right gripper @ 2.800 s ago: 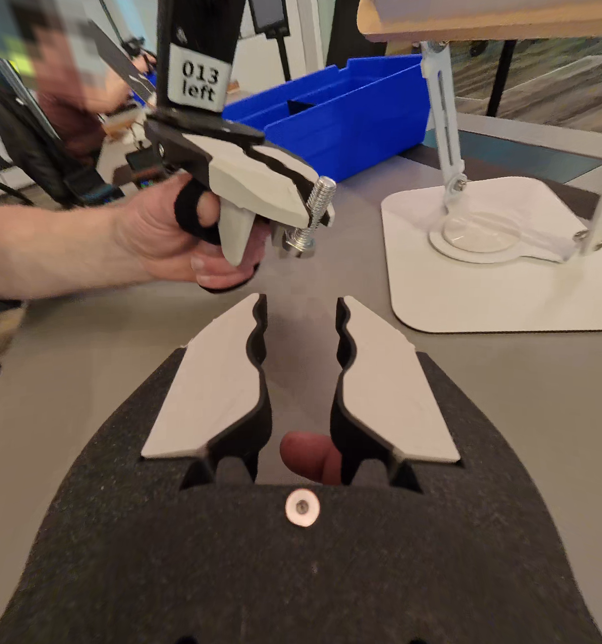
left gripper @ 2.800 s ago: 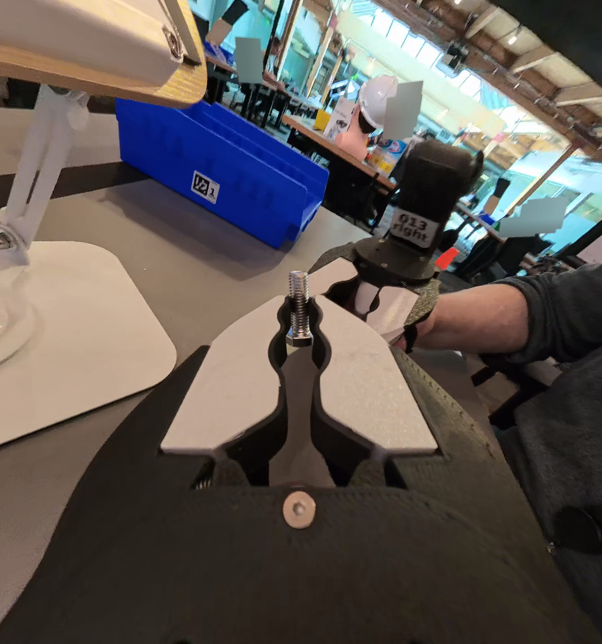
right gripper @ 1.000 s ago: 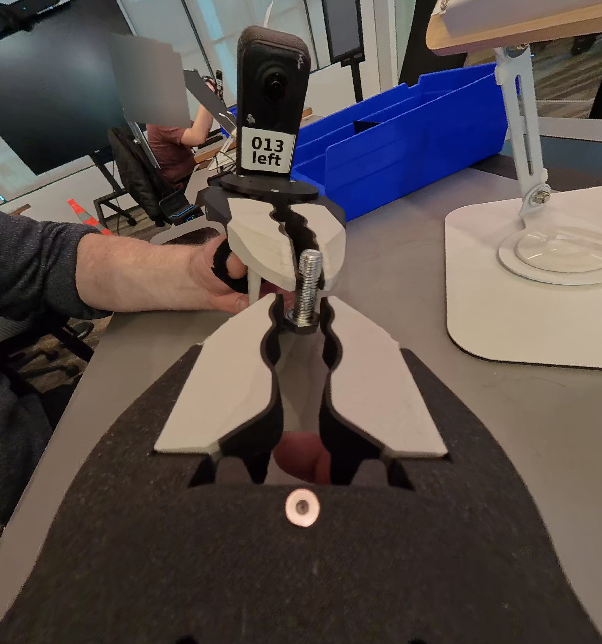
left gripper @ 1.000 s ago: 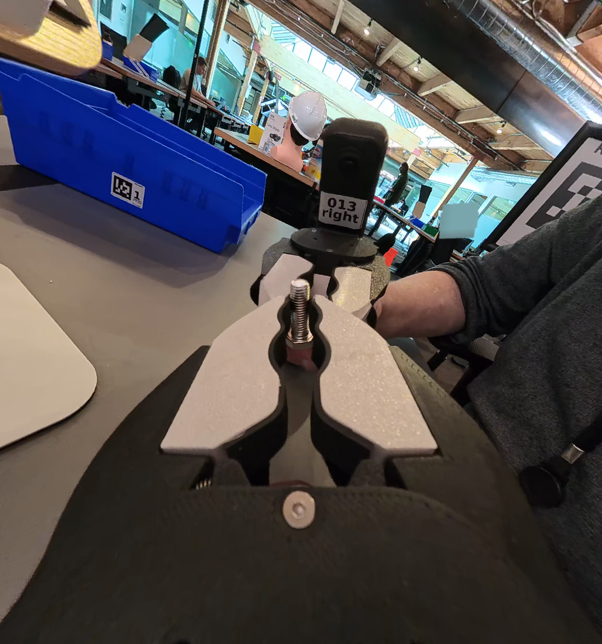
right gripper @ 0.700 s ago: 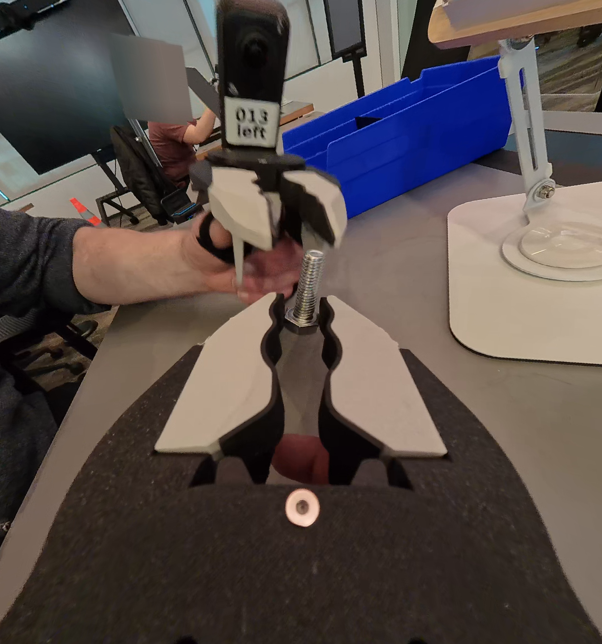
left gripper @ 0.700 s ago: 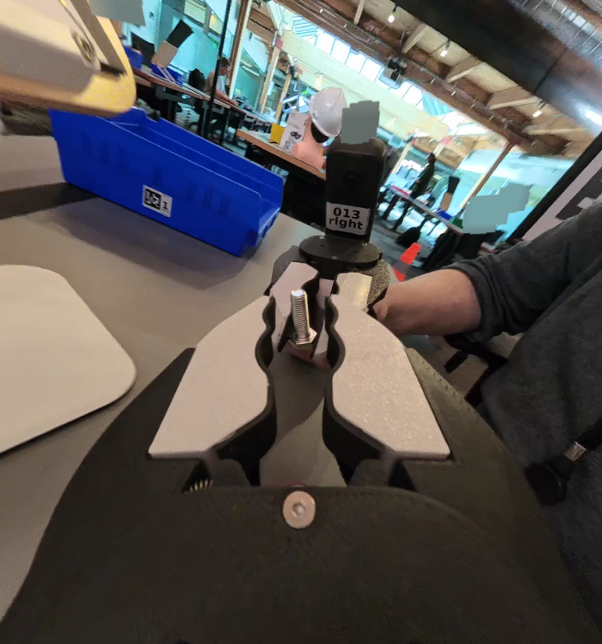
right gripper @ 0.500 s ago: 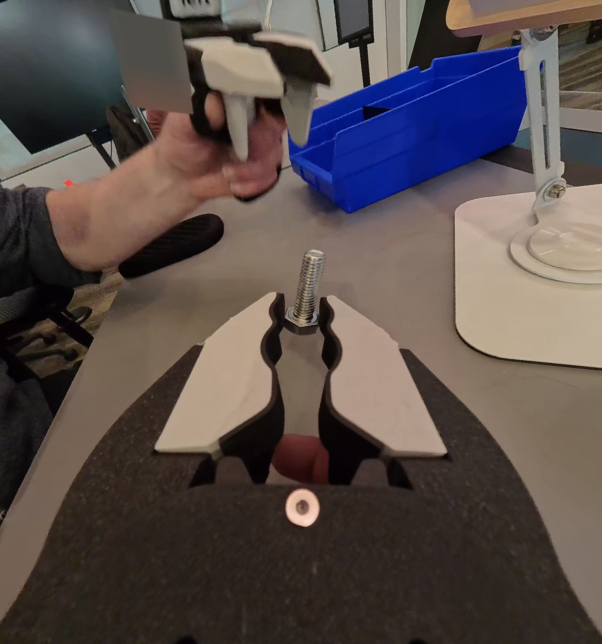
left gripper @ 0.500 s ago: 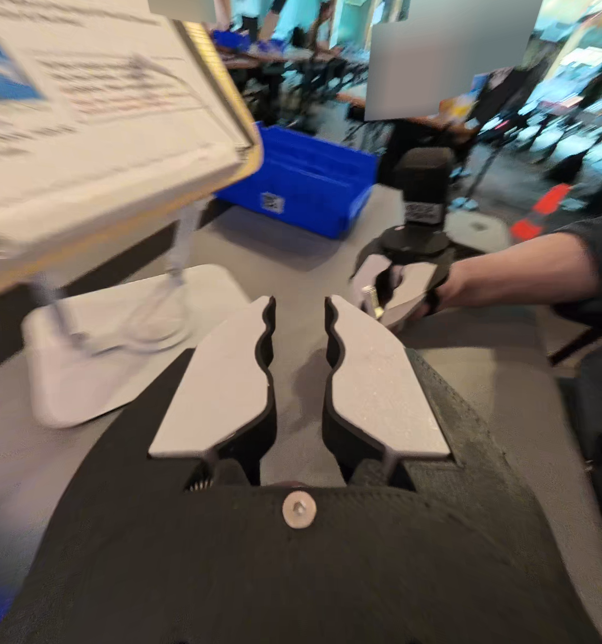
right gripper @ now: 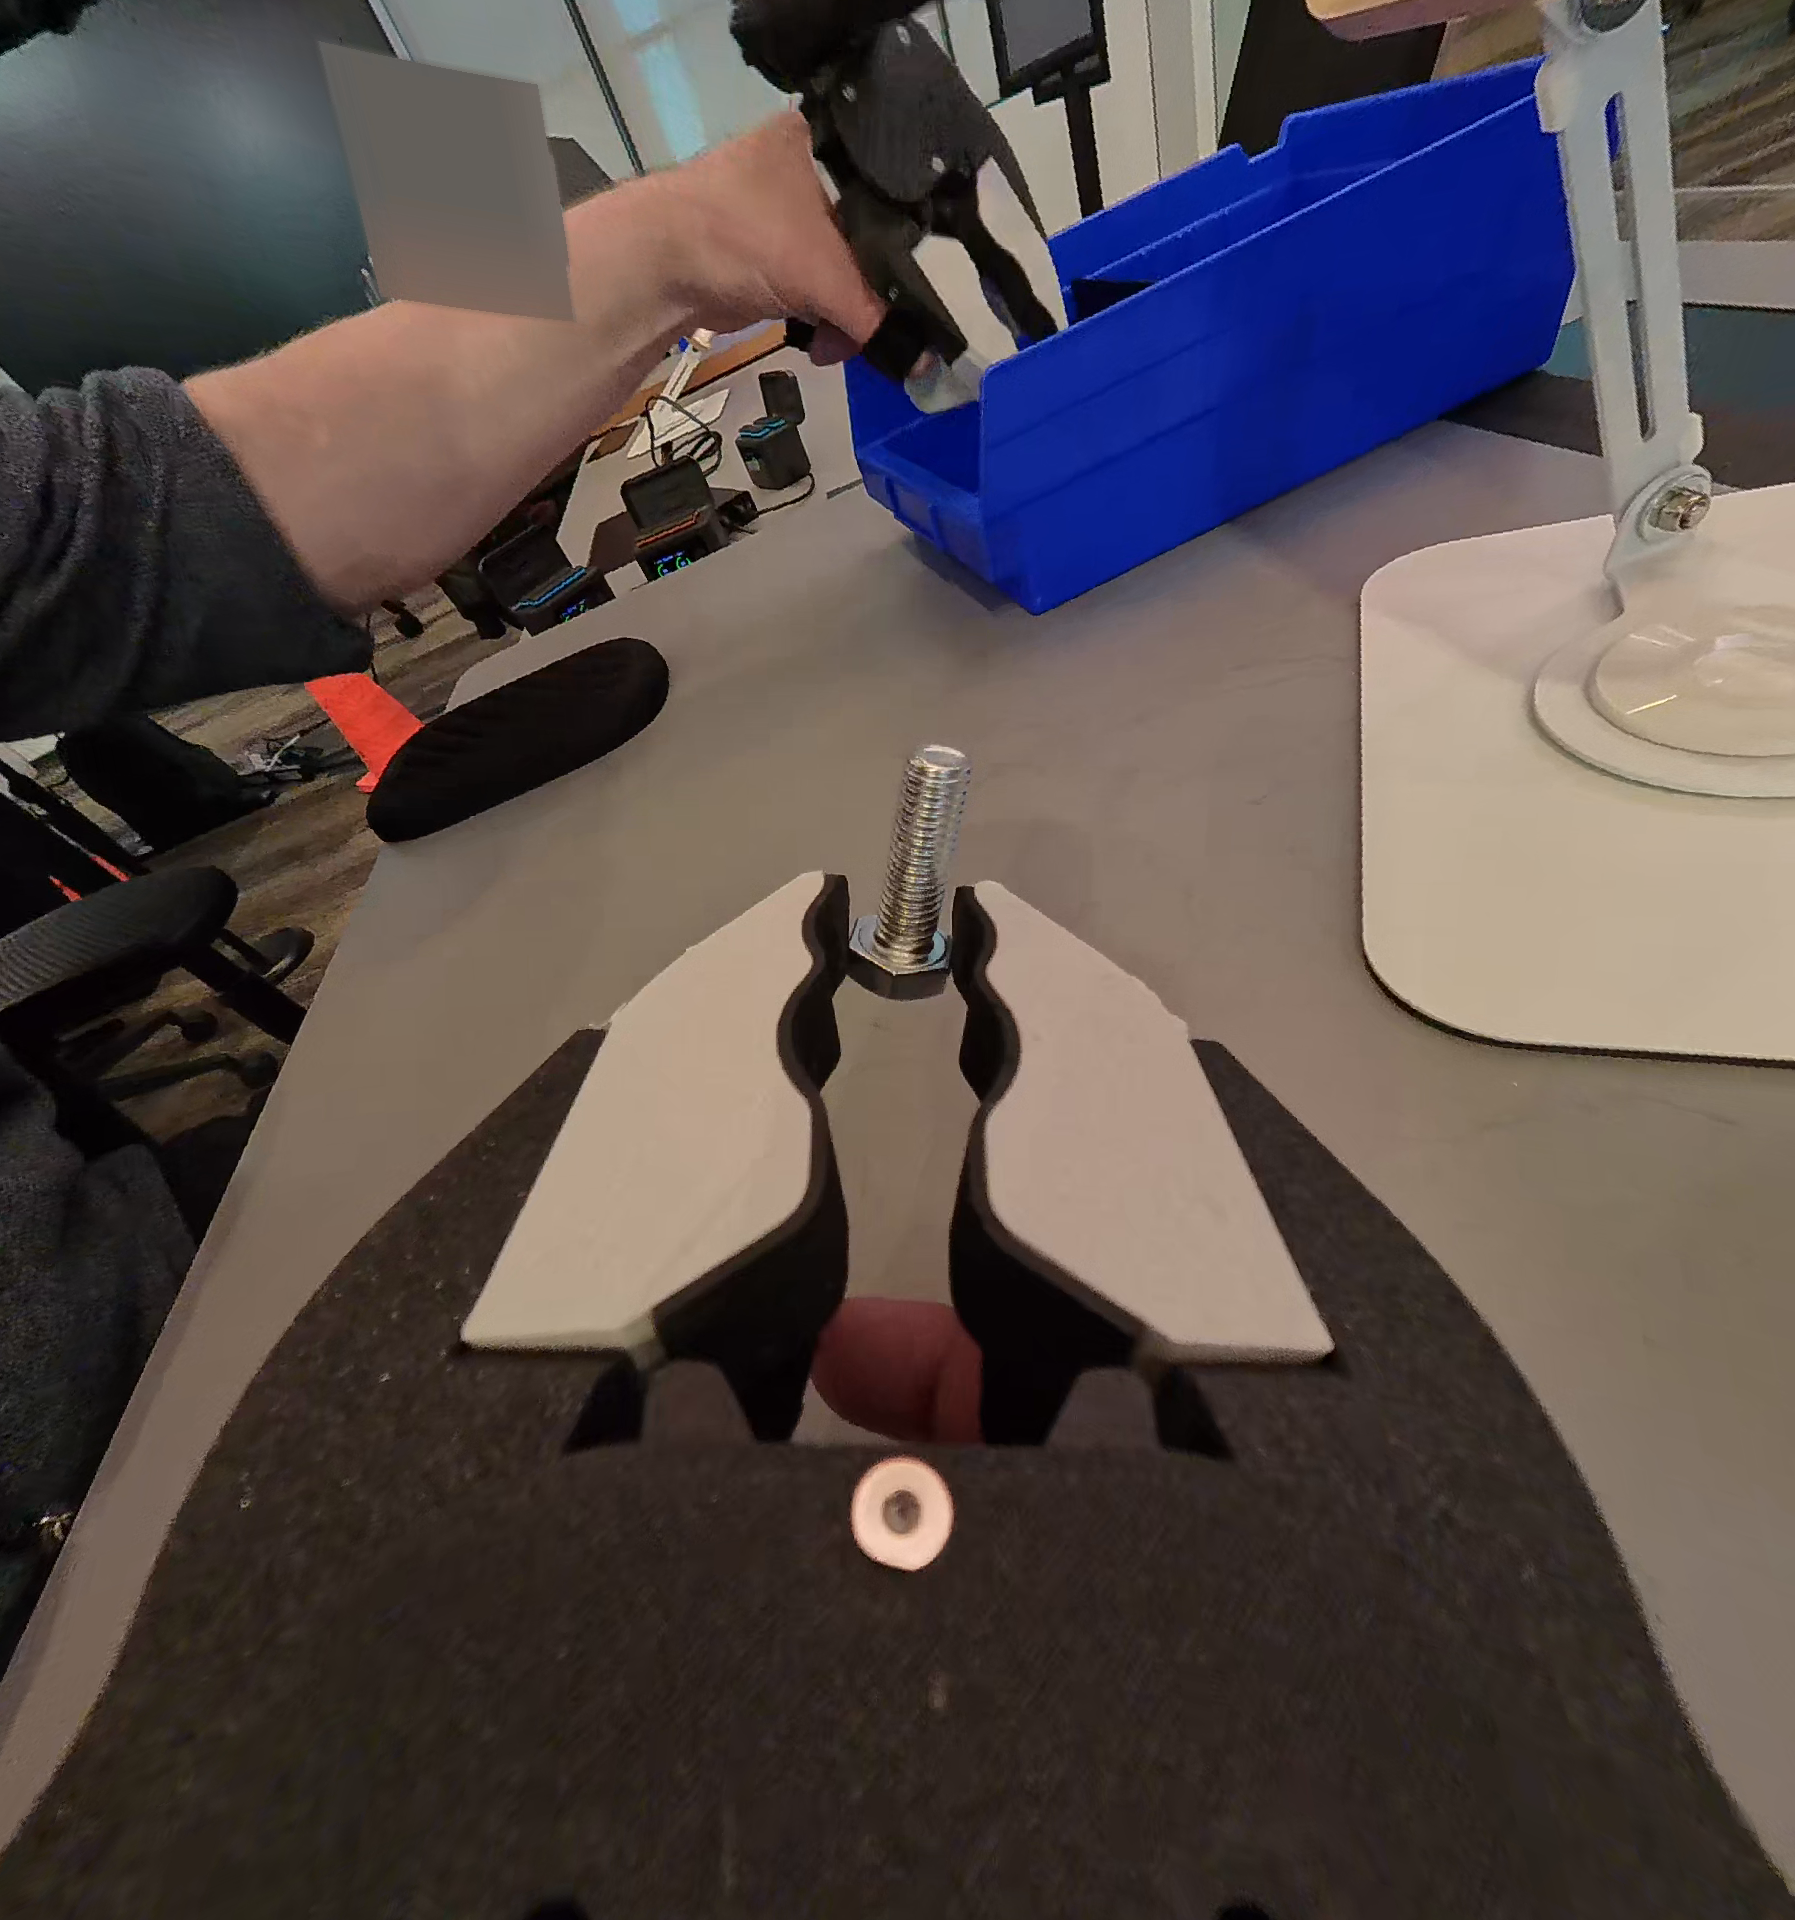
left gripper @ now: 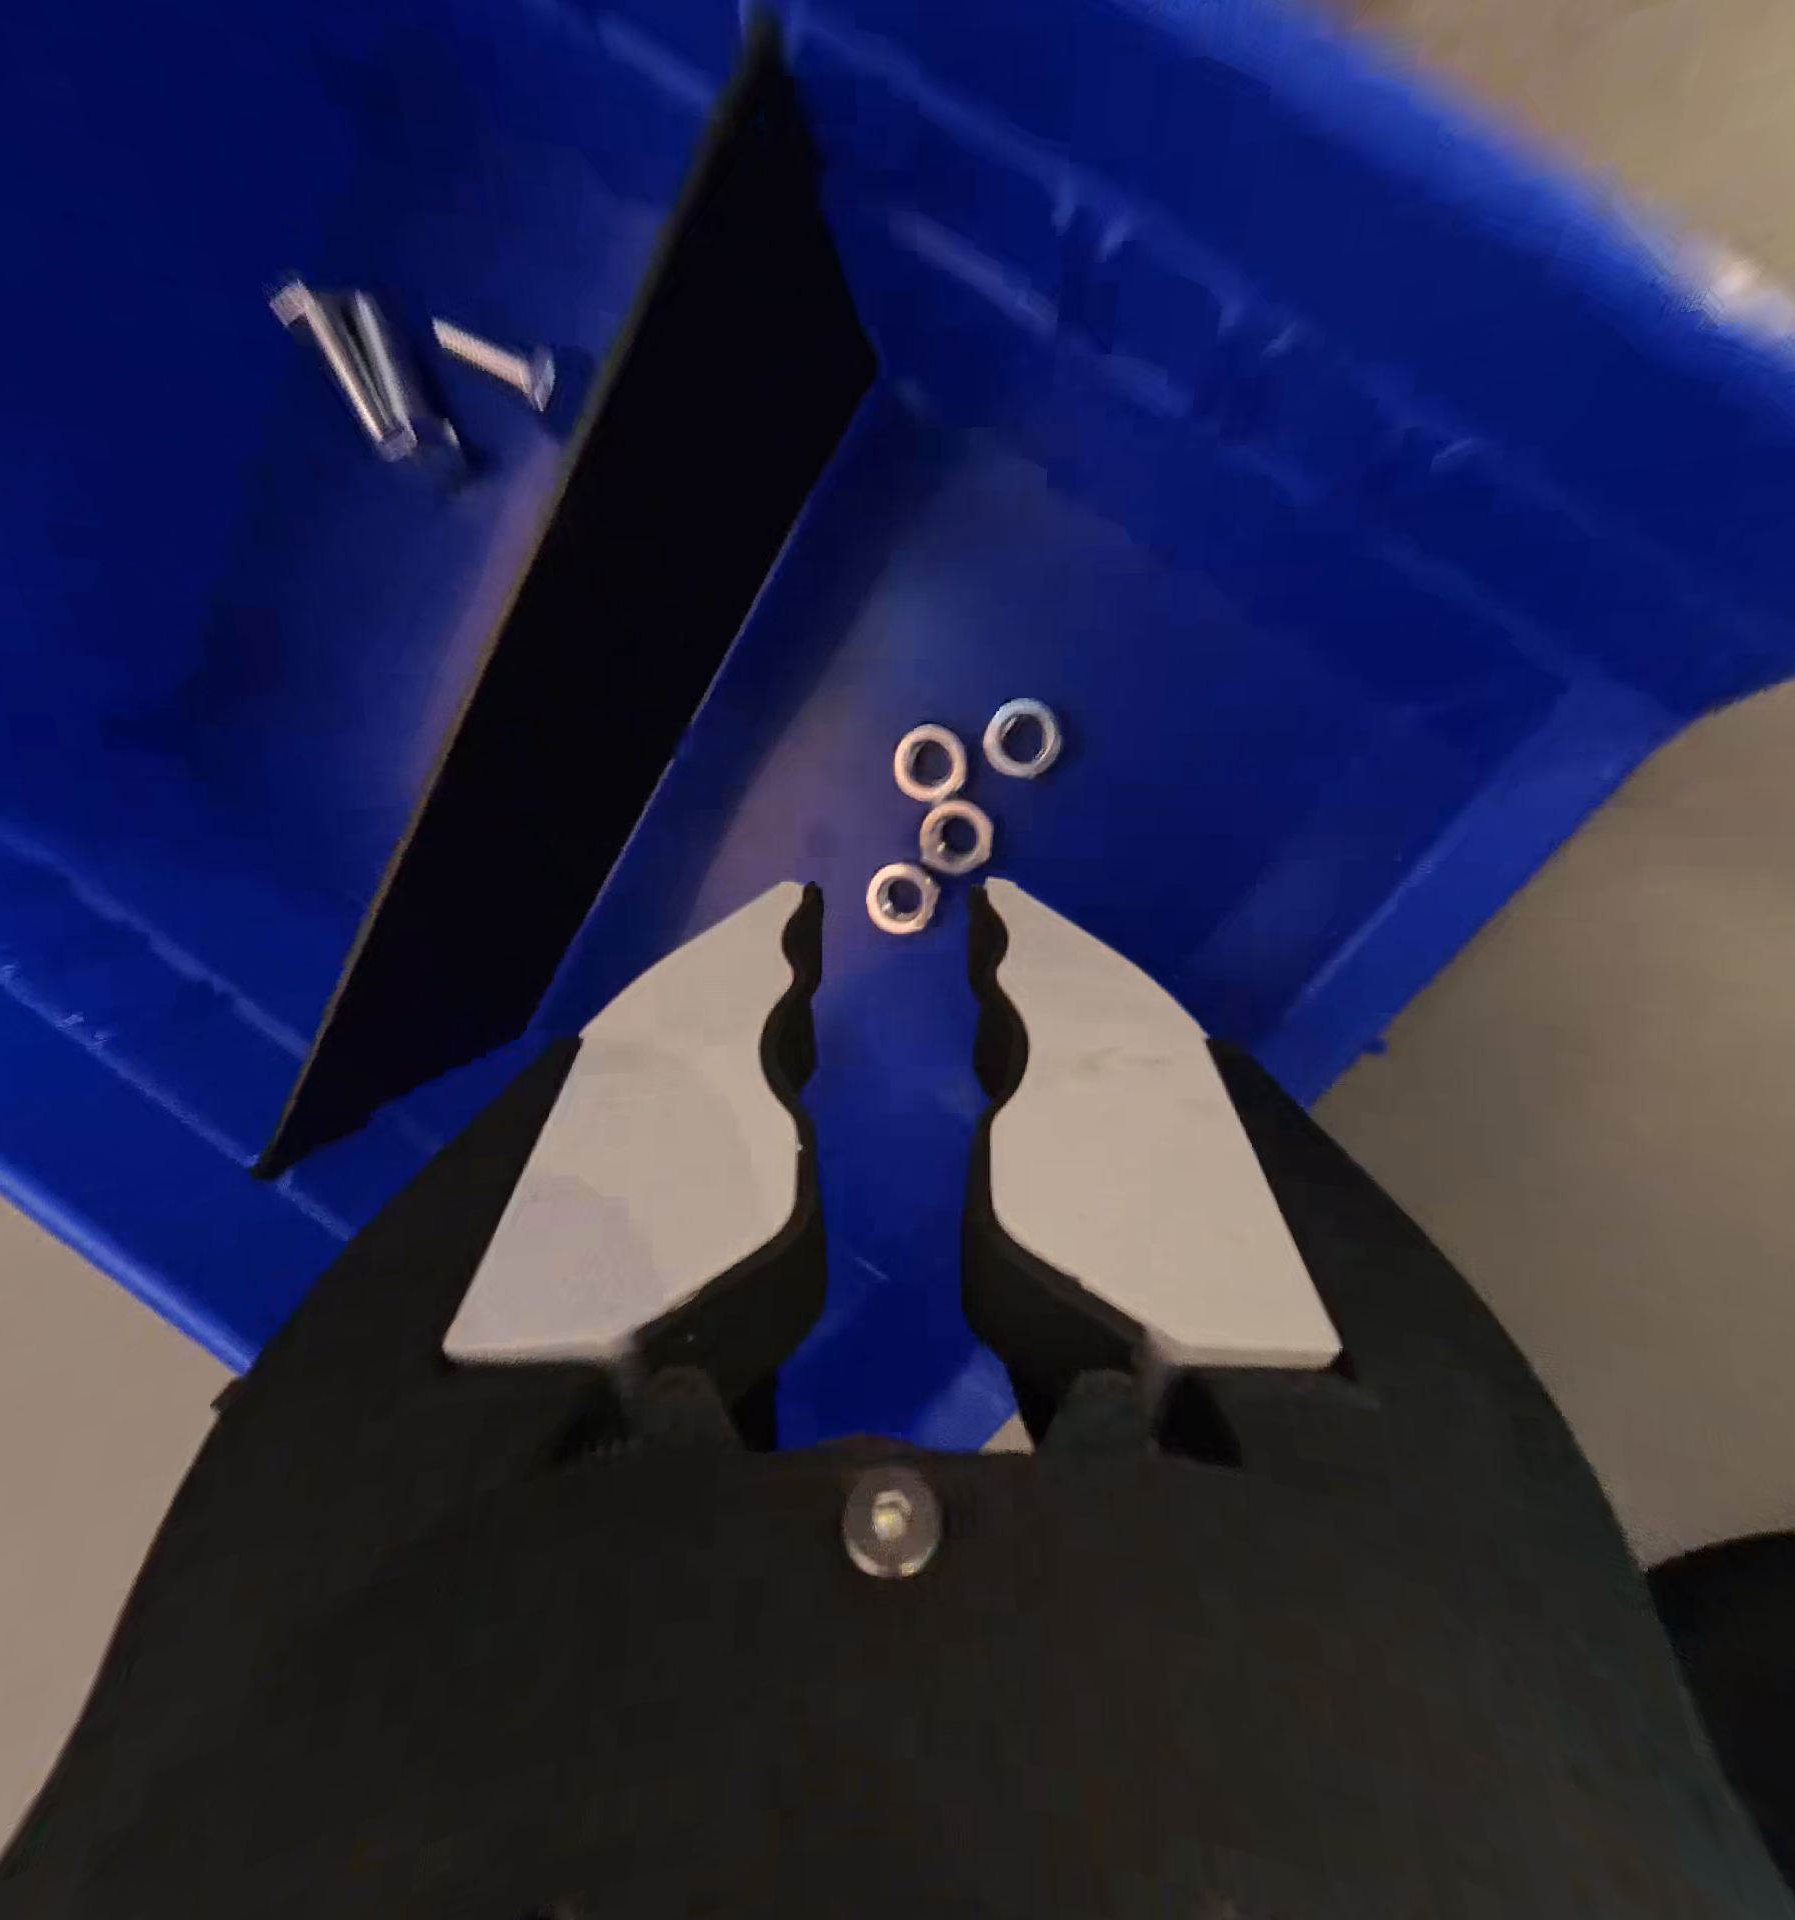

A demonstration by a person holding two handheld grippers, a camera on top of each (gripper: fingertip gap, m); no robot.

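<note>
A big flat grey table holds everything. On its right side sits a white stand base with rounded corners, with a white metal arm going up from it. Farther back sits a long blue plastic bin with a dark divider wall that splits it into two parts. A black padded chair armrest shows past the table's left edge.

The left gripper hangs over the bin, pointing down into the part to the right of the divider. Its two grey fingers stand apart with nothing between them but the blue floor. In the right wrist view a person's hand holds this gripper over the bin.

The right gripper is over the table, near the front. Its fingertips are closed on the six-sided head of a shiny silver threaded bolt, which stands up straight with its thread pointing up.

A few more silver bolts, blurry, lie in the bin's far part. Four small silver ring-shaped nuts lie in a little bunch on the bin floor, just past the left gripper's tips.
</note>
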